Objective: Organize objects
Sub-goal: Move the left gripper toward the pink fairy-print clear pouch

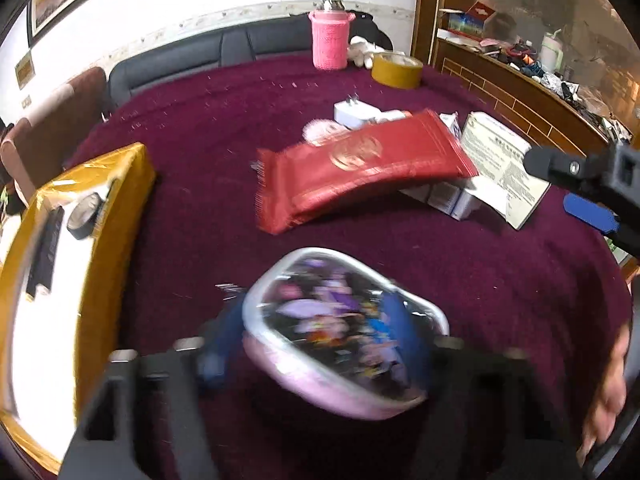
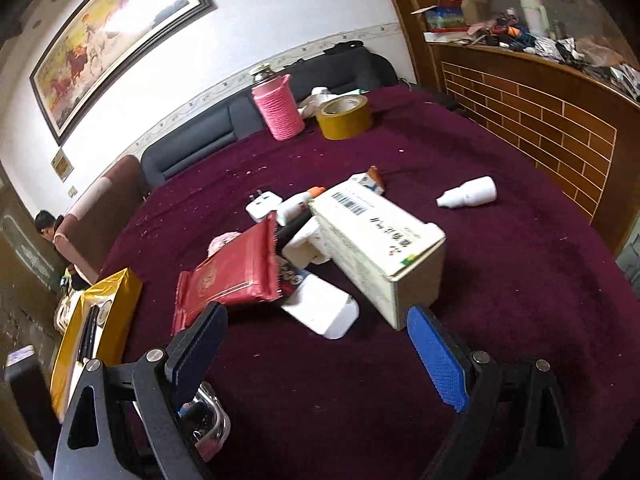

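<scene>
- A pink tin with a cartoon picture on its lid sits clamped between the two blue pads of the left hand-held gripper, tilted and lifted above the counter; the picture is blurred, so finer detail of the lid cannot be read.
- To the left of the tin stands a yellow box with a white inside, holding a dark flat item and a small roll.
- Beyond the tin lies a red foil packet, resting partly on white boxes and a printed carton.
- The right hand-held gripper hovers with its jaws spread wide and nothing between them, pointed at the red packet and the carton.
- In the right wrist view a white charger plug, a small white bottle lying on its side well apart from the pile, and other white packs sit around the carton.
- At the far edge of the counter stand a pink knitted flask and, just beside it, a roll of yellow tape.
- The counter is covered with a dark red cloth.
</scene>
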